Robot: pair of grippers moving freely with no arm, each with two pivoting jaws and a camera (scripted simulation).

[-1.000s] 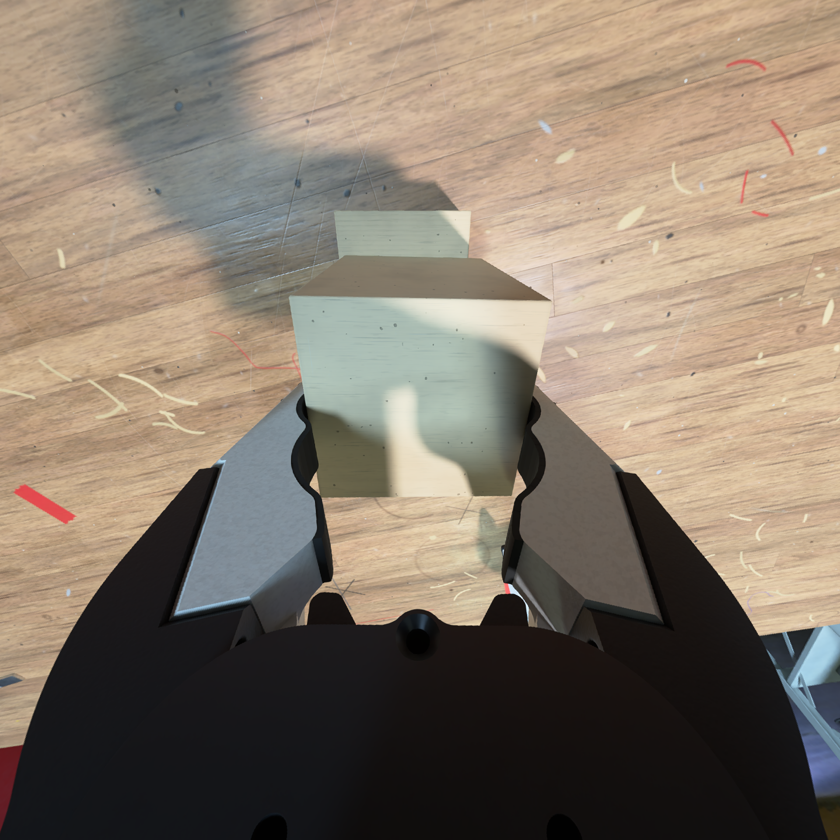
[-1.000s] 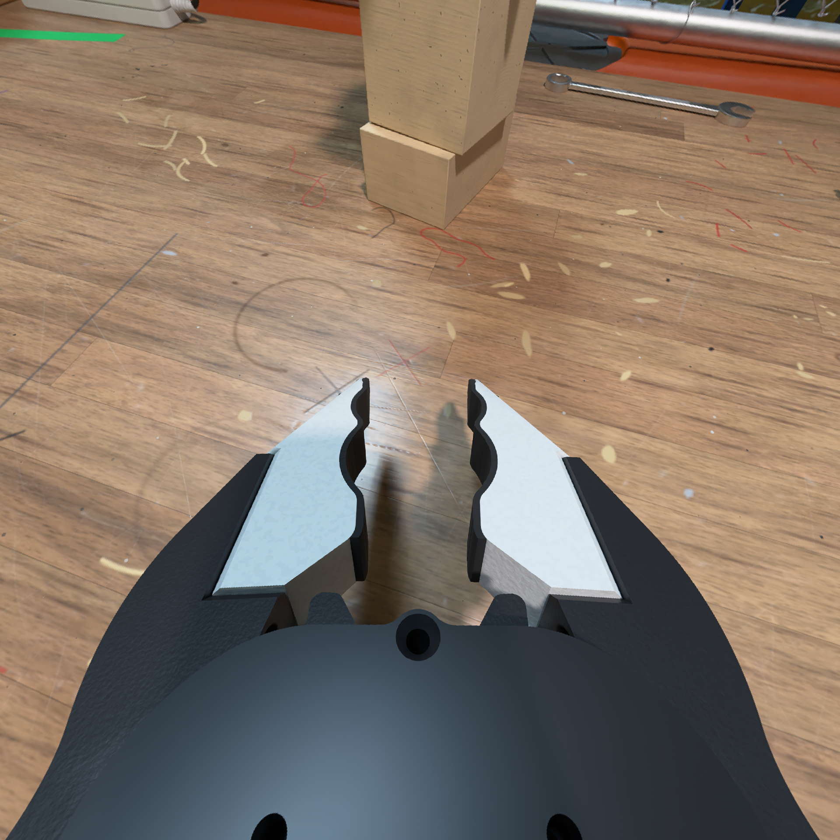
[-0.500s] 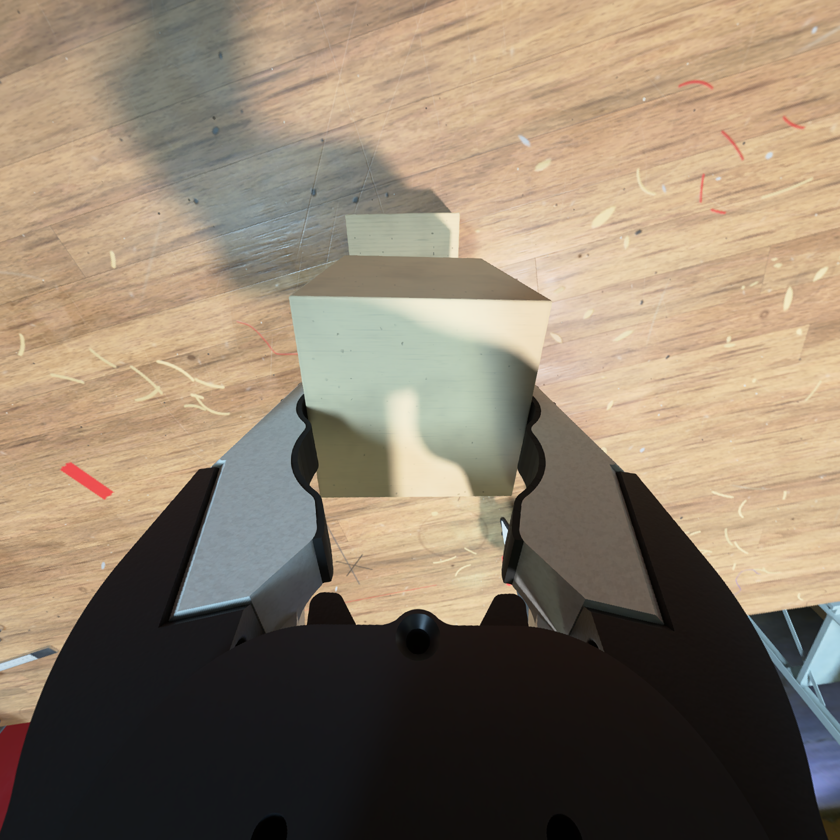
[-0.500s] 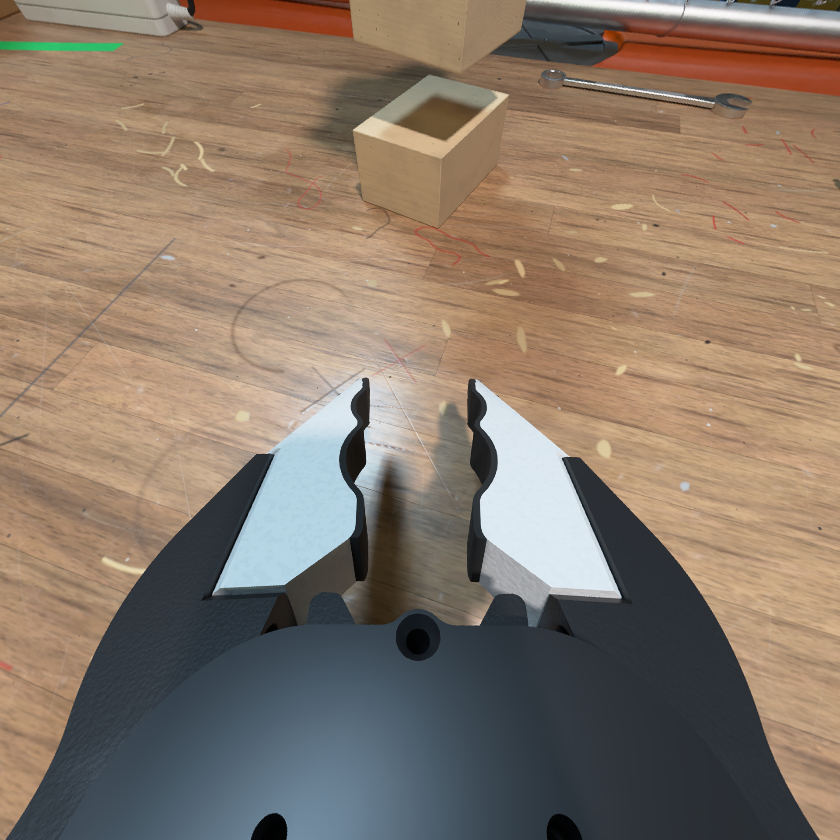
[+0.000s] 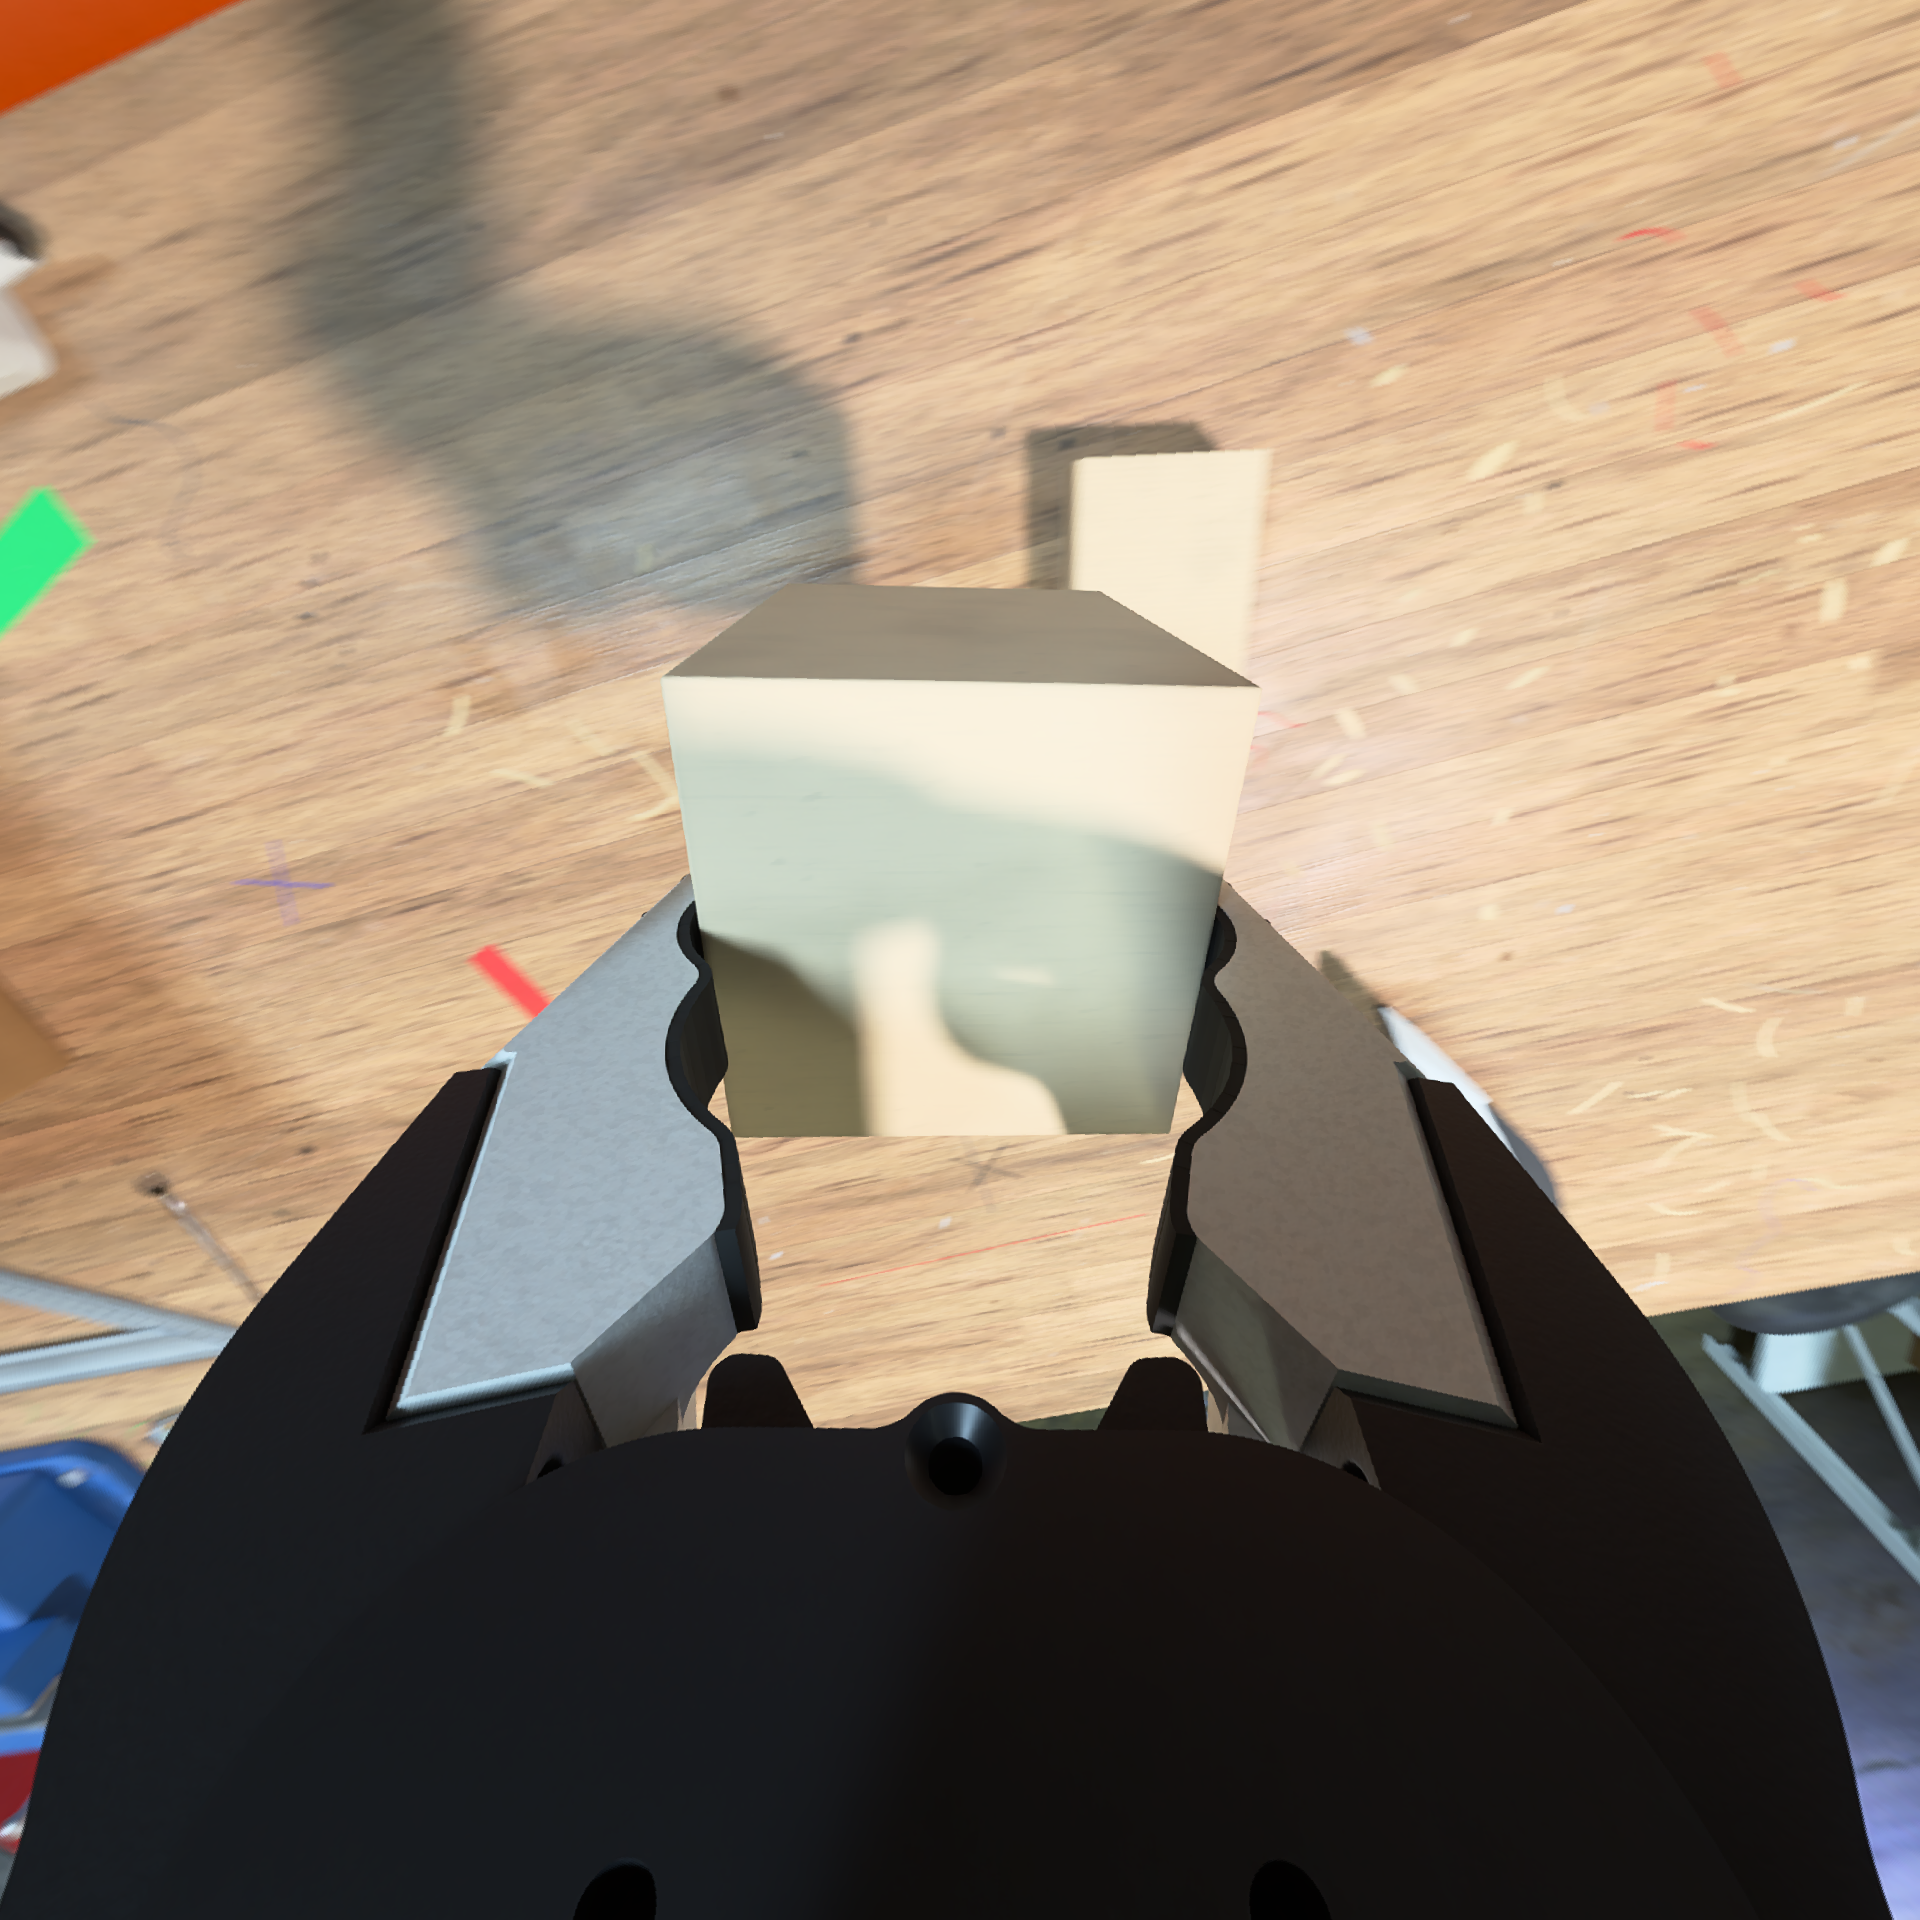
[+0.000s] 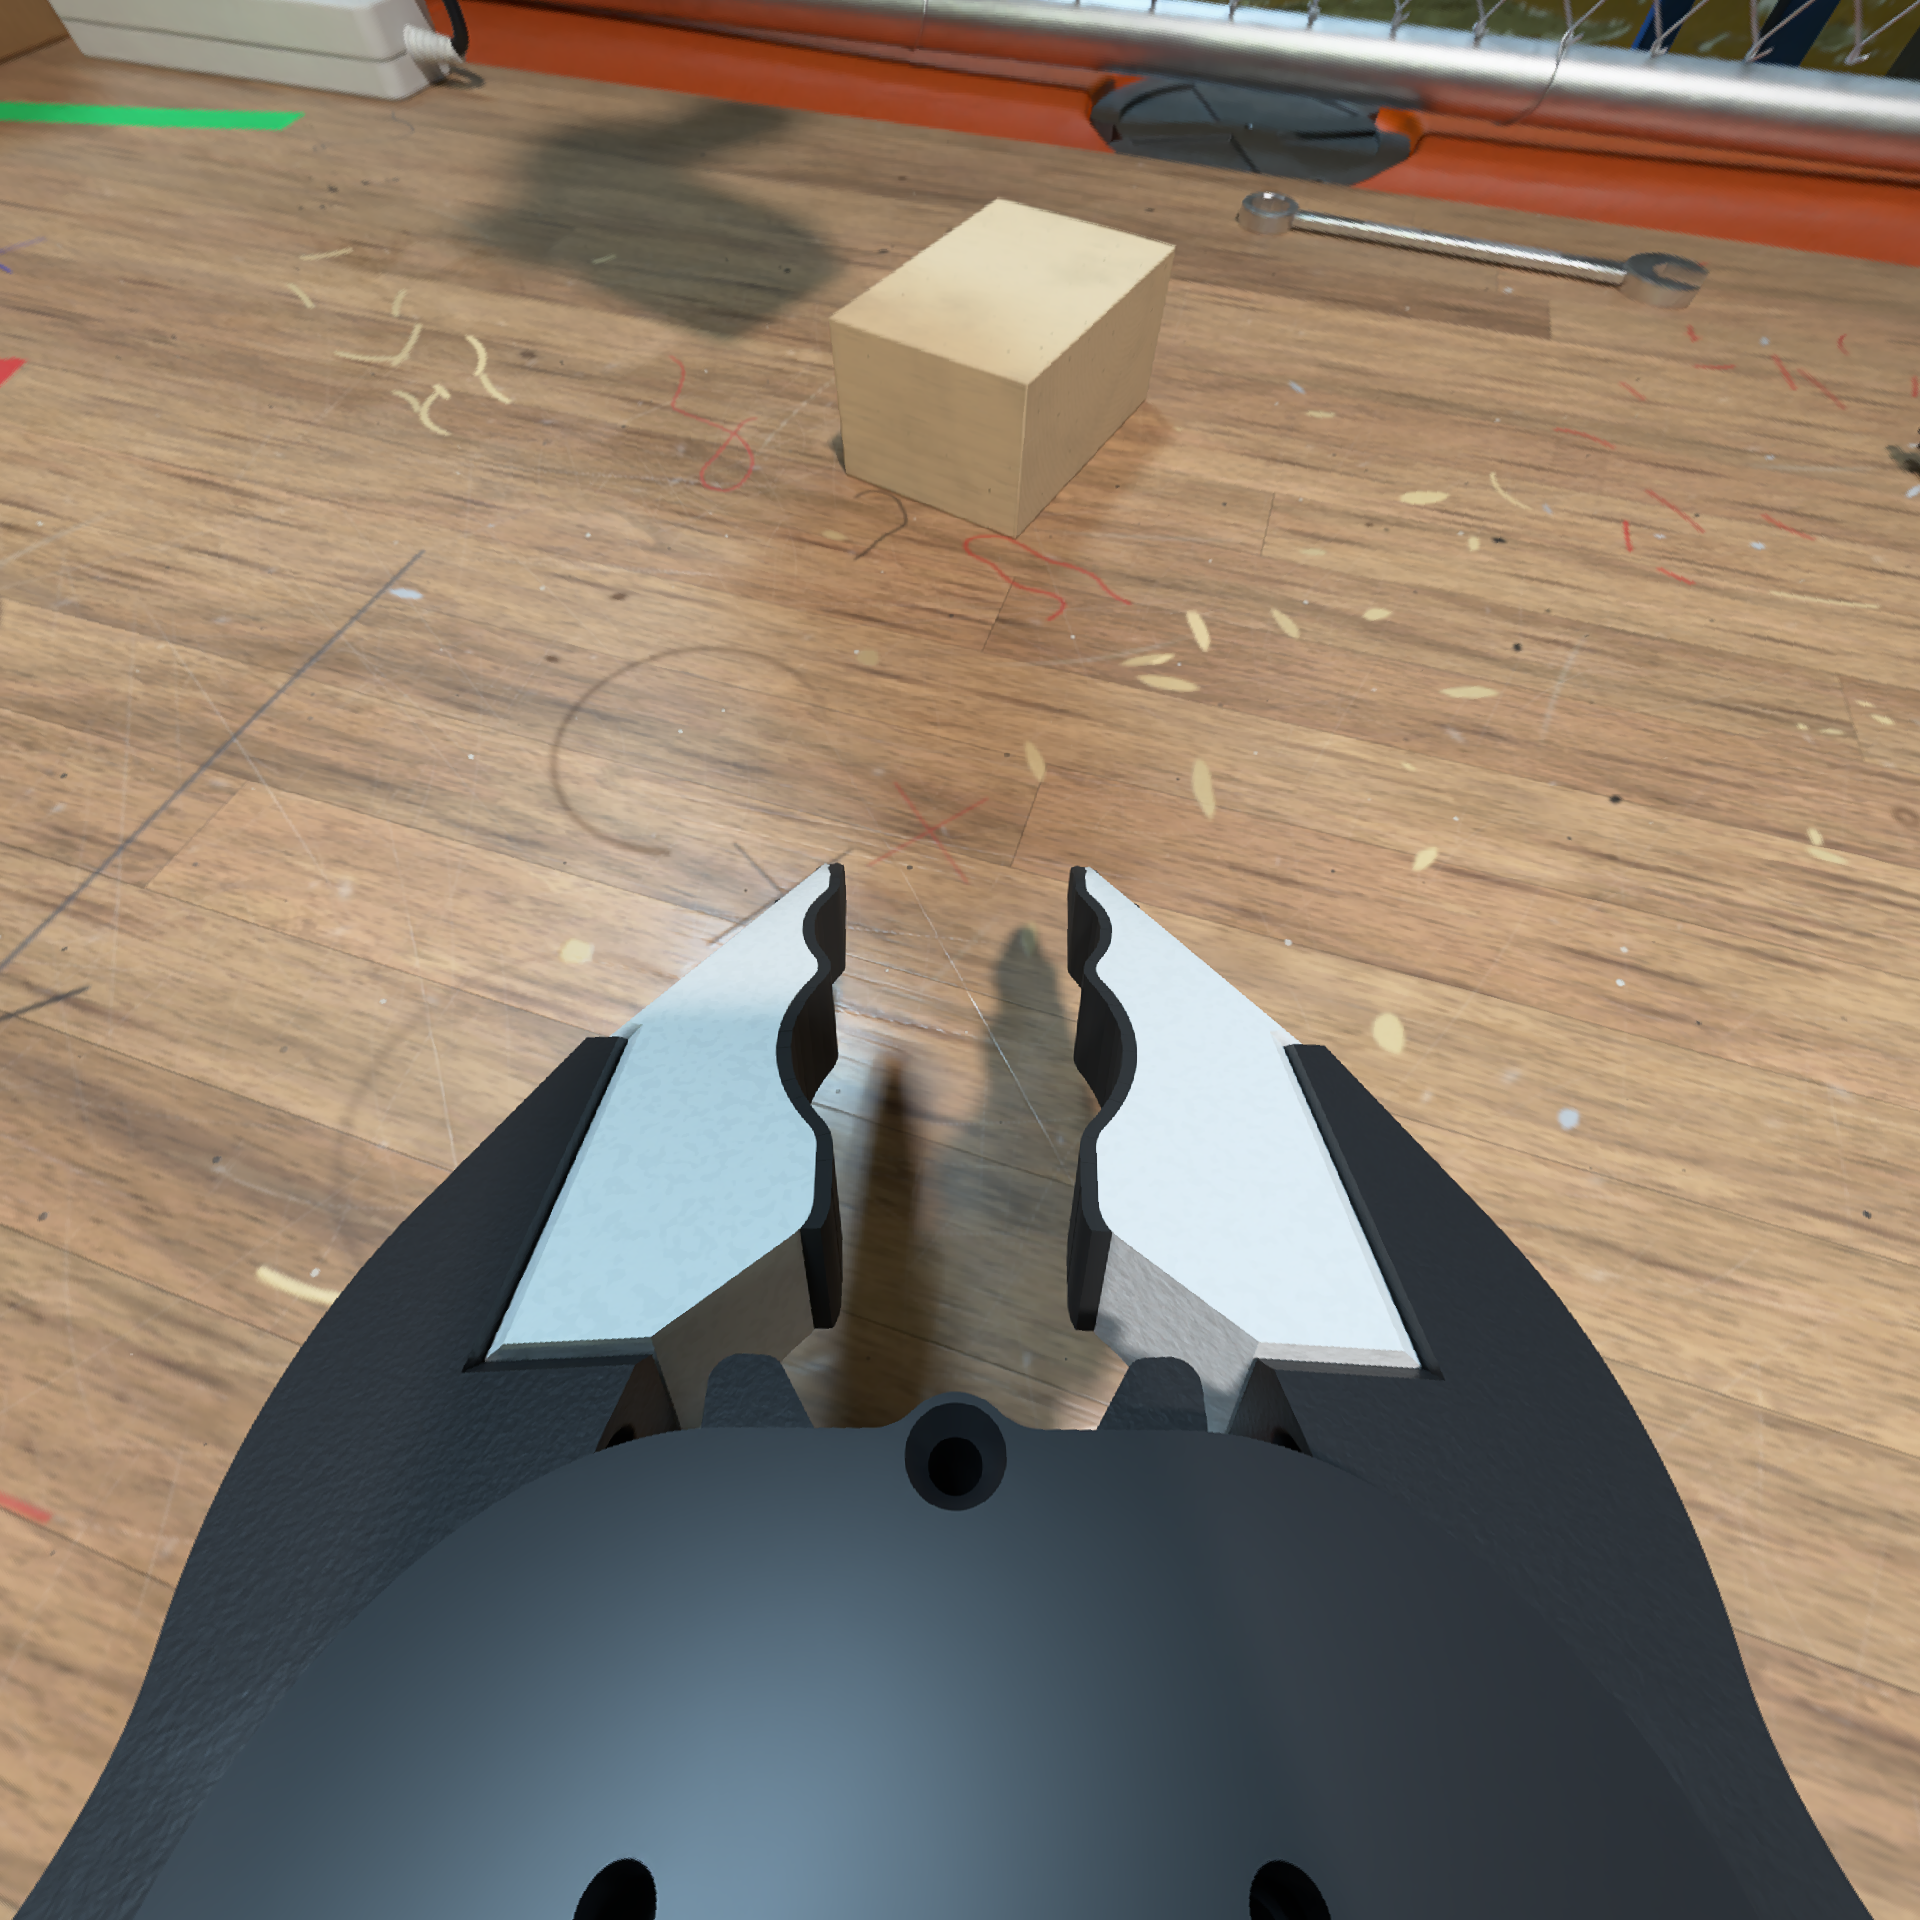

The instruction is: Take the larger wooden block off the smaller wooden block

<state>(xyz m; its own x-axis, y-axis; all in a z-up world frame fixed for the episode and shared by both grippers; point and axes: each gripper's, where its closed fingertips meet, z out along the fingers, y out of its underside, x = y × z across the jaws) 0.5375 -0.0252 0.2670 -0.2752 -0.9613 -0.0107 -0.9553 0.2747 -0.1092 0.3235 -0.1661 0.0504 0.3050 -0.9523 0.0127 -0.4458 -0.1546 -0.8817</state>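
My left gripper (image 5: 956, 914) is shut on the larger pale wooden block (image 5: 956, 810) and holds it in the air above the wooden tabletop (image 5: 1558, 831). The smaller wooden block (image 5: 1169, 540) stands on the table beyond it, to the right and apart from it. In the right wrist view the smaller block (image 6: 997, 364) stands alone, its top bare. My right gripper (image 6: 956, 878) is open and empty, low over the table, well short of that block. The larger block is out of the right wrist view; only a shadow (image 6: 665, 229) shows.
A metal wrench (image 6: 1455, 244) lies at the back right. A white device (image 6: 249, 42), an orange rim (image 6: 727, 42) and a metal pipe (image 6: 1351, 52) line the far edge. Green tape (image 6: 145, 116) marks the back left. A blue bin (image 5: 52, 1538) sits below the table's near edge.
My left gripper has lifted the larger block off the smaller one and carried it up and to the left, out of the right wrist view. The right gripper has stayed put.
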